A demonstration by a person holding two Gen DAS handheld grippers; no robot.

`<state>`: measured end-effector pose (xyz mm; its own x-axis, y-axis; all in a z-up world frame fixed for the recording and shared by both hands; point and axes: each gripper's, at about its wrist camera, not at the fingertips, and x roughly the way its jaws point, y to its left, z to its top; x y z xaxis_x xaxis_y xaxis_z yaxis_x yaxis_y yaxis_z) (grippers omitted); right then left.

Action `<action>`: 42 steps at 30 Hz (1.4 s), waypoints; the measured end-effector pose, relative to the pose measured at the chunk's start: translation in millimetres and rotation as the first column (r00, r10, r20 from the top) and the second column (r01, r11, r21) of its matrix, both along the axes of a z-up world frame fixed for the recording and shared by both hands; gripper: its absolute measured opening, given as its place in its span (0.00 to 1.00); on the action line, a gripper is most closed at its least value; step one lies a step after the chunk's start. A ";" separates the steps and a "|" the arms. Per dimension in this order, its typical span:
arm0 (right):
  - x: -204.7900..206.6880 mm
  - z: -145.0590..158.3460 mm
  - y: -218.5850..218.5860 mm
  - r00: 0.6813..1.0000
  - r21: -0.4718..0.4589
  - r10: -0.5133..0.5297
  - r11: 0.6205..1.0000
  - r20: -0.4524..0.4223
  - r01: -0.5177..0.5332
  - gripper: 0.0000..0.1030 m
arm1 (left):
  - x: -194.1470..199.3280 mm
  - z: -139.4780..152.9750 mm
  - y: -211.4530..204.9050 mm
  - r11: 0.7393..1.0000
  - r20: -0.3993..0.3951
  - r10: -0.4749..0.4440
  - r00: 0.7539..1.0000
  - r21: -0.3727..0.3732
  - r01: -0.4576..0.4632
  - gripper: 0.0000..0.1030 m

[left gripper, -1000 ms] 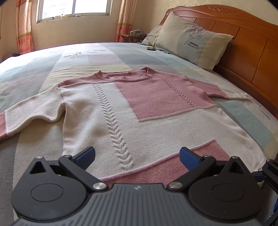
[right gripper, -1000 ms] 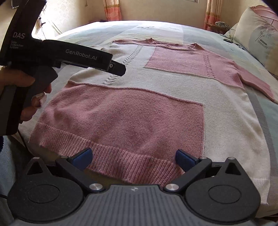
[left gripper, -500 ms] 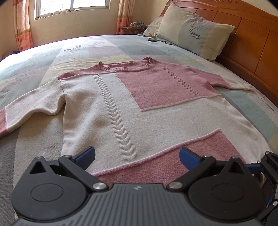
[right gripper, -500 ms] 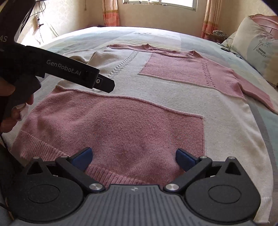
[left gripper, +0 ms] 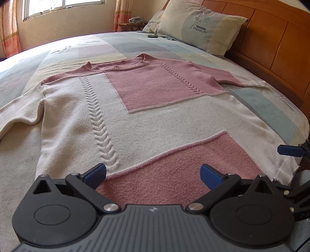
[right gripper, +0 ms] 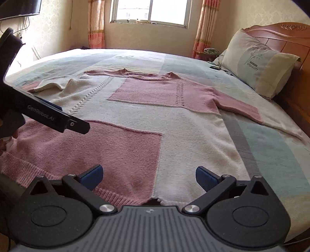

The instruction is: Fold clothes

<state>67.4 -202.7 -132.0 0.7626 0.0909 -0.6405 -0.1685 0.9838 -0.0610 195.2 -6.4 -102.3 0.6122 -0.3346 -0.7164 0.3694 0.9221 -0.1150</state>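
Observation:
A pink and cream knitted sweater (left gripper: 155,124) lies flat, front up, on the bed, collar away from me and both sleeves spread out. My left gripper (left gripper: 153,175) hovers open over the hem's left part, above the lower pink panel. My right gripper (right gripper: 148,177) is open over the hem (right gripper: 124,195) where pink meets cream. In the right wrist view the sweater (right gripper: 174,124) fills the bed's middle, and the left gripper's black body (right gripper: 58,120) reaches in from the left. The right gripper's blue fingertip (left gripper: 288,150) shows at the left wrist view's right edge.
The bed has a pastel patchwork cover (left gripper: 271,104). A pillow (left gripper: 201,27) leans on the wooden headboard (left gripper: 281,44) at the right. A small dark object (left gripper: 152,36) lies near the pillows. A window (right gripper: 149,11) with curtains is at the far wall.
Both grippers have moved forward and lower over the sweater's hem. The right gripper has shifted right along the hem. Jaws stayed open.

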 end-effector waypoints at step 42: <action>65.6 -15.0 4.9 0.987 0.016 0.074 0.997 -0.146 -0.073 1.00 | 135.7 18.3 87.3 0.916 -0.064 0.262 0.963 -0.297 -0.269 0.99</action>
<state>133.0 -197.8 -147.0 0.6518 0.1508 -0.7432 -0.2466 0.9689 -0.0196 330.9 80.8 -84.0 0.6931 -0.3630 -0.6227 0.1095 0.9070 -0.4067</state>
